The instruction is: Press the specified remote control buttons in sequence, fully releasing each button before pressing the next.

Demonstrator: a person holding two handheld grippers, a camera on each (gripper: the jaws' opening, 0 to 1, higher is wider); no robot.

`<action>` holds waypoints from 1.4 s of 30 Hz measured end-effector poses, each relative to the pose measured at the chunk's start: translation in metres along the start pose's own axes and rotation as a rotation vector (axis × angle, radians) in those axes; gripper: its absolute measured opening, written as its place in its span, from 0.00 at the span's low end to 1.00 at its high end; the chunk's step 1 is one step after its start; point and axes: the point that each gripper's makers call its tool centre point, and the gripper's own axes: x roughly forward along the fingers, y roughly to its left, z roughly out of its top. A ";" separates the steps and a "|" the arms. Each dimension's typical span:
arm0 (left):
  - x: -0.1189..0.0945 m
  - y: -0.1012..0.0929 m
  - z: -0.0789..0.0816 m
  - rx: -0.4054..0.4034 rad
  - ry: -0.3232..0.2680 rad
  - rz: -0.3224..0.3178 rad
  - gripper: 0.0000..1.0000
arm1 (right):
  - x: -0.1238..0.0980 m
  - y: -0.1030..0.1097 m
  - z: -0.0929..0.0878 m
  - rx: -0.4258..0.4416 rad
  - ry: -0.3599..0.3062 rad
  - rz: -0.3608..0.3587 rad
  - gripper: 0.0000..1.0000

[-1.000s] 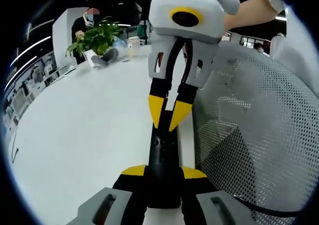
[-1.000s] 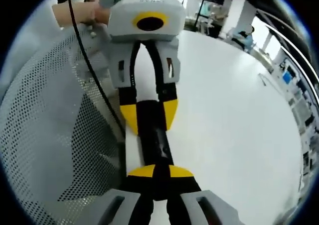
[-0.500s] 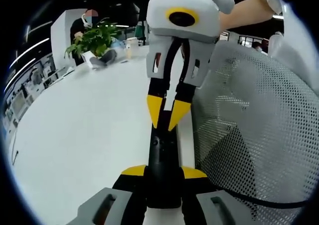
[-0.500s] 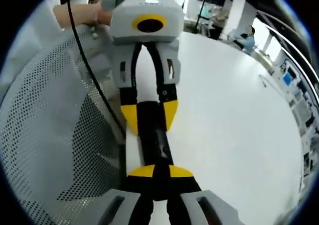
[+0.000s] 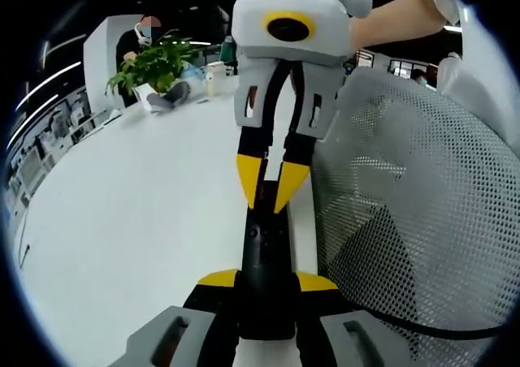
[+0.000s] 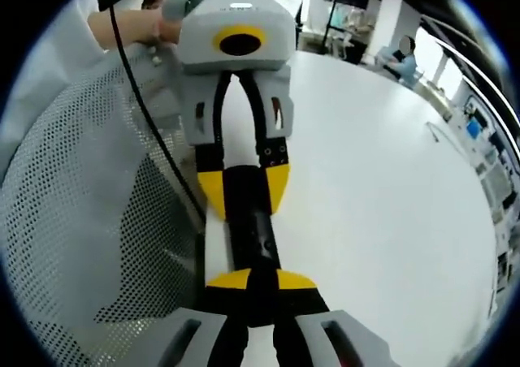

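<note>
The left gripper (image 5: pixel 266 281) has its yellow-tipped jaws clamped on the sides of the black remote control (image 5: pixel 266 274). Facing it, the right gripper (image 5: pixel 270 195) has its jaws closed to a point whose tips meet the remote's top.

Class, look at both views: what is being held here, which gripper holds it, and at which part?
The left gripper holds the black remote by its near end, jaws shut on its sides. The right gripper, jaws together, points at its far end.

Two fisheye views facing each other close along the remote control (image 5: pixel 266 261) (image 6: pixel 253 241) — sharing white table (image 5: pixel 122 221) (image 6: pixel 366 180)
</note>
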 end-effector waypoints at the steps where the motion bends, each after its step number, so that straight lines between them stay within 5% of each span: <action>1: 0.000 0.000 0.000 0.001 0.000 0.000 0.24 | 0.000 0.000 0.000 0.014 0.004 0.008 0.07; 6: 0.000 0.000 0.000 -0.001 0.000 -0.001 0.24 | -0.001 0.002 0.007 0.023 -0.017 0.016 0.07; 19: 0.000 0.000 0.000 0.000 -0.001 0.002 0.24 | 0.005 0.005 0.006 -0.071 0.037 0.055 0.03; 24: 0.001 0.000 0.001 0.004 0.003 -0.001 0.24 | 0.007 0.000 0.005 -0.036 0.083 0.070 0.00; 26: 0.001 0.001 0.001 -0.005 0.000 -0.001 0.24 | 0.007 -0.007 0.009 -0.048 0.112 0.063 0.00; 27: 0.001 0.000 0.001 0.000 0.001 -0.001 0.24 | 0.006 -0.005 0.009 -0.134 0.126 0.057 0.00; 38: 0.001 0.000 0.001 0.001 0.001 0.002 0.24 | 0.003 -0.001 0.005 -0.008 0.067 0.023 0.00; 42: 0.001 0.000 0.001 0.001 0.001 0.002 0.24 | 0.003 0.005 0.006 -0.037 0.071 0.030 0.00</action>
